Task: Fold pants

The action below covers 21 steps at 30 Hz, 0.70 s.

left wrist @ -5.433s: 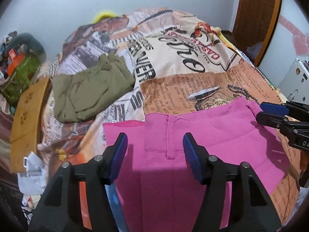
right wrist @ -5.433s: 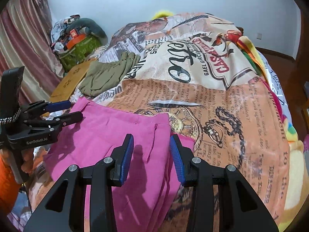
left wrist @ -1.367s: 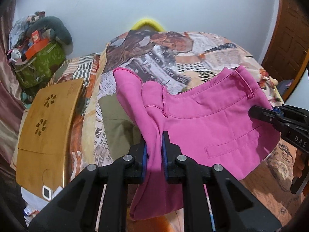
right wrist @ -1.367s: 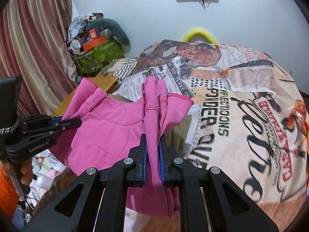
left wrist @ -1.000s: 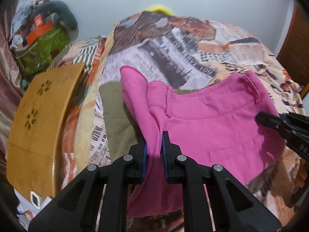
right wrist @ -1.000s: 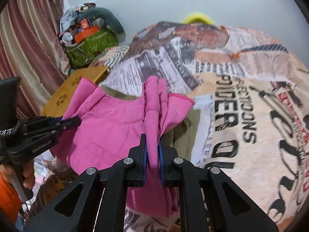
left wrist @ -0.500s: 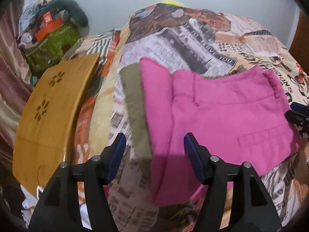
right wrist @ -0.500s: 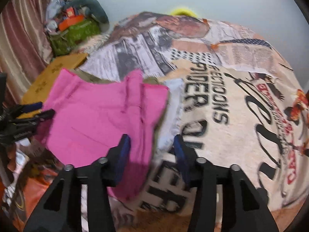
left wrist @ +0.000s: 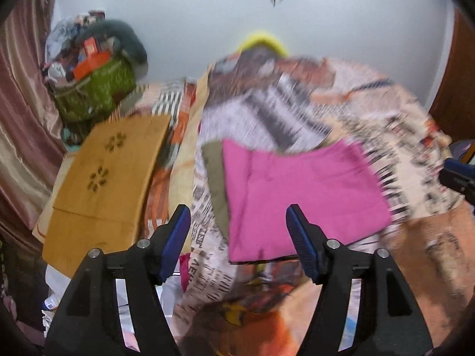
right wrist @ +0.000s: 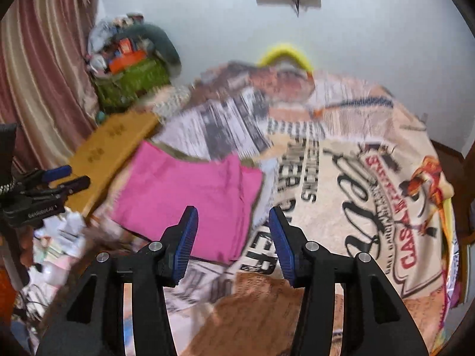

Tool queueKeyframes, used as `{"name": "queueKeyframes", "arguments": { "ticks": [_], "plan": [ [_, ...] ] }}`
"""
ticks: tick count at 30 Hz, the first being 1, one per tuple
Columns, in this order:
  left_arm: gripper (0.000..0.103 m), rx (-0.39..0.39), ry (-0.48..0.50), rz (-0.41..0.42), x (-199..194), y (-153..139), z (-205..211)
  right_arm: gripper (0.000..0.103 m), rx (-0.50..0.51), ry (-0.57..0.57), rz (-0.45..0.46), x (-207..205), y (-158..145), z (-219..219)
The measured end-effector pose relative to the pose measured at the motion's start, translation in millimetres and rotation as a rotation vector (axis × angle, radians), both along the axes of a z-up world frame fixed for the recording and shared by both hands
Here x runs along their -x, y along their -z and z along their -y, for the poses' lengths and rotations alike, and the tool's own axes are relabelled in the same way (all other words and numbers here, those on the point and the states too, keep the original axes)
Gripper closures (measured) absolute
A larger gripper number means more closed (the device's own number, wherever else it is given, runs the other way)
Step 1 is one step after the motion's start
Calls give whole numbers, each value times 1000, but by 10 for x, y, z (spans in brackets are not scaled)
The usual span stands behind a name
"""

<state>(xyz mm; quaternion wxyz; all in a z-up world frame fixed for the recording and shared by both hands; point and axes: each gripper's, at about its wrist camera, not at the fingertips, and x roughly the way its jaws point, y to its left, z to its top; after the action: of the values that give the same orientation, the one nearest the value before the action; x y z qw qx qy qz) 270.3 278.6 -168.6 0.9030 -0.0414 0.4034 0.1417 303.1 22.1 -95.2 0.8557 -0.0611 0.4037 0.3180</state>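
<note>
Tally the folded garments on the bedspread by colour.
Pink folded pants: 1
Olive-green folded garment, mostly hidden under the pink ones: 1
Total: 2

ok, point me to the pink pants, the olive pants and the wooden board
pink pants (left wrist: pixel 302 195), left wrist view, middle of folded top face
olive pants (left wrist: pixel 215 172), left wrist view, exposed left strip
wooden board (left wrist: pixel 107 175), left wrist view, centre of top

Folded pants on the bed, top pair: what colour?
Pink, lying on an olive pair; clearest in the left wrist view.
</note>
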Motion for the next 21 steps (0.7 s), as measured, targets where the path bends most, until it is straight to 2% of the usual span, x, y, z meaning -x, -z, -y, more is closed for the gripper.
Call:
{"name": "queueKeyframes", "arguments": {
  "ticks": [2,8,10,12,16,21],
  "plan": [
    [29,-4,15,74,219,-303,161,53,-46,-7,33,137,-231,64],
    [28,-66,58,204,758,-909,599,51,-154,-30,171,709,-879,331],
    [28,-33,64,257,991,-1102,725,51,-186,-36,206,891,-1013,403],
    [28,-10,80,299,1179,-1235,814,51,-217,-47,251,1103,-1155,490],
    [28,-39,78,385,1630,-1541,1053,51,-282,-74,324,1510,-1377,628],
    [28,-80,72,490,2099,-1769,1245,51,-363,-92,426,1978,-1618,771]
  ]
}}
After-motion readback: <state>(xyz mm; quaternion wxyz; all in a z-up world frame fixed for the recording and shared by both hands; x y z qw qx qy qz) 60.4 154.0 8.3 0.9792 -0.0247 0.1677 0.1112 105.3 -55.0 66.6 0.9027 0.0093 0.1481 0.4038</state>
